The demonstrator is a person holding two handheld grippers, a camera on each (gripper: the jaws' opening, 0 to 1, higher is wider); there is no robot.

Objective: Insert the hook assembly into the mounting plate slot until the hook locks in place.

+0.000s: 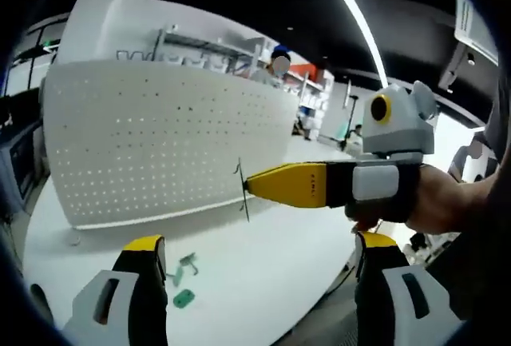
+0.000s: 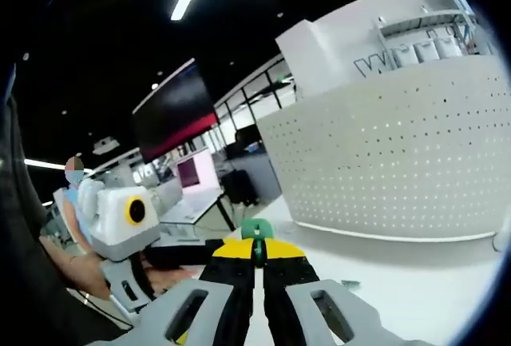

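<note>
The mounting plate (image 1: 160, 146) is a white perforated panel standing upright on the white table (image 1: 263, 282); it also fills the right of the right gripper view (image 2: 399, 162). My right gripper (image 1: 249, 184) reaches in from the right, shut on the hook assembly (image 1: 242, 191), whose thin dark wire sticks out at its yellow tips, a short way in front of the panel. In the right gripper view, that gripper (image 2: 257, 252) pinches the assembly's green base (image 2: 257, 229). My left gripper (image 1: 259, 242) stands wide open over the table, holding nothing.
Two small green parts (image 1: 184, 266) (image 1: 184, 298) lie on the table near my left jaw. The table's curved edge runs at the lower right. A person stands far behind the panel. Desks and shelves fill the background.
</note>
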